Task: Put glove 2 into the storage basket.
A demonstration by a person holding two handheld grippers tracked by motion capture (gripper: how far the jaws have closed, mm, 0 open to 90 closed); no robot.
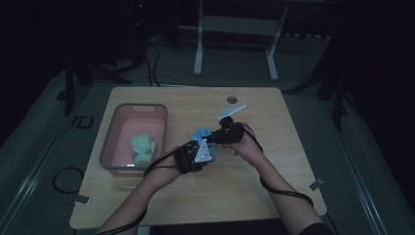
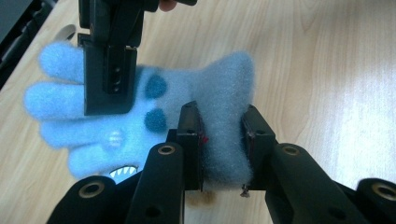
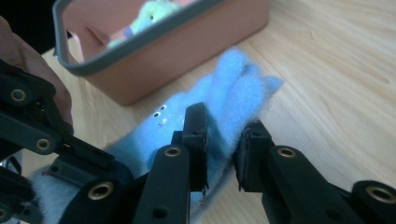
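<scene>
High view: I hold a fuzzy blue glove (image 1: pixel 202 134) between my two grippers, lifted just above the wooden table (image 1: pixel 254 196), a little to the right of the pink bin (image 1: pixel 110 142), which I use as my landmark. The left gripper (image 1: pixel 211 155) is clenched on the glove's cuff; in the left gripper view its pads squeeze the fleece (image 2: pixel 223 140) into a narrow waist. The right gripper (image 1: pixel 211 139) grasps the finger end, on the side nearer the bin's far corner, its jaws pinching a fold of the fingers (image 3: pixel 233 107). The glove's long axis runs between the two grips, fingers pointing away from the left gripper and roughly toward the bin. I judge it light, soft and floppy, not fragile or slippery; gripping cuff and fingers keeps it stretched. A green glove (image 1: pixel 142 148) already lies inside the bin.
</scene>
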